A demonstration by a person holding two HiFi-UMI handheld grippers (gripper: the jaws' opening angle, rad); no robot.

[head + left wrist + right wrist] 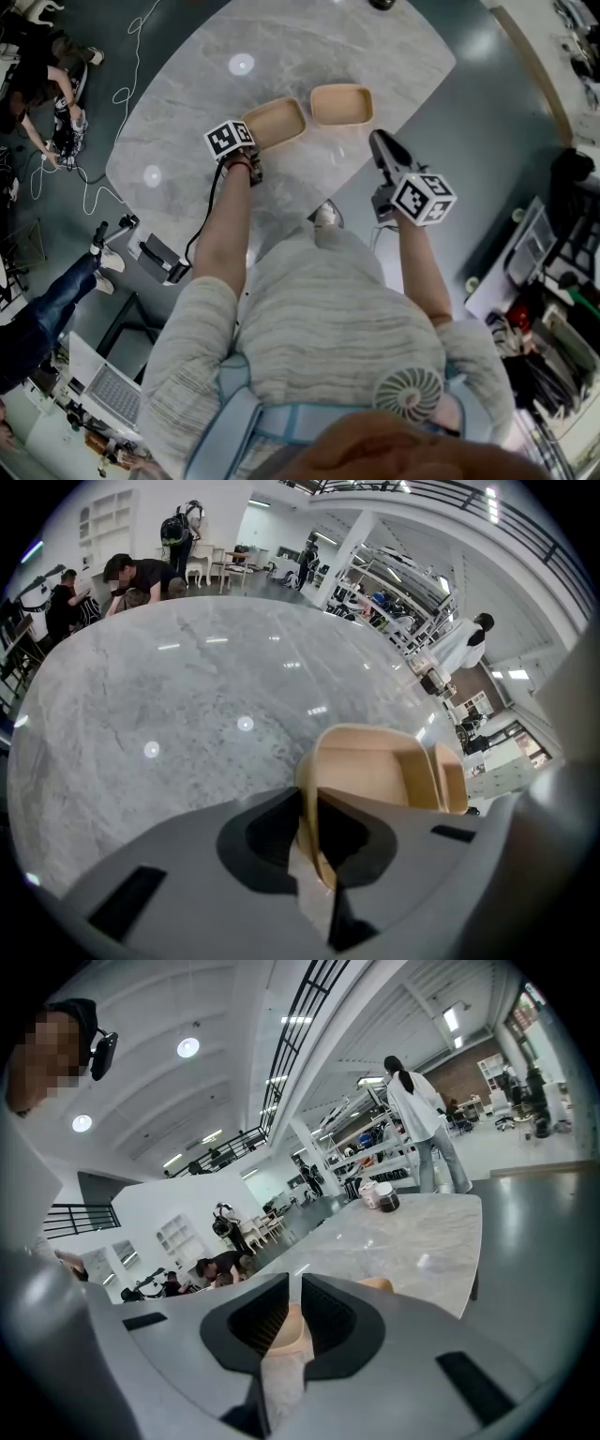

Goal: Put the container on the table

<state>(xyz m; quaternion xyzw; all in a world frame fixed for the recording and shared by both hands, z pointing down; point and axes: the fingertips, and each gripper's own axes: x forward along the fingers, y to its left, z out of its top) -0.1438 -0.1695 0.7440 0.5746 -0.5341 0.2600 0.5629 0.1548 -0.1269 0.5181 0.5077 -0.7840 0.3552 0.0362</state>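
Your left gripper (309, 808) is pinching the near wall of the container (375, 775). Its jaws are closed down on that thin rim, one inside and one outside. In the head view the container is sitting in the upper centre of the frame, over the worktop (187, 696). I cannot tell whether its base is flat down yet or riding just above the marble.

That is where trouble is waiting. You are holding it by one edge only, so the far side is free to sag or pivot. If you are opening the jaws while it is tilted, it is likely to drop, rock or skid on the smooth stone.

Just to the right, a second container (452, 778) is lying close alongside, perhaps touching. Any sideways drift as you are lowering or pulling the jaws off the rim is likely to shove the two together and push the second container out of place.

At the right of the head view, your right gripper (294, 1312) is hanging off the worktop's edge. Its jaws are drawn nearly together, leaving a thin slit with nothing in it. If it is swinging inward, it could clip the second container.
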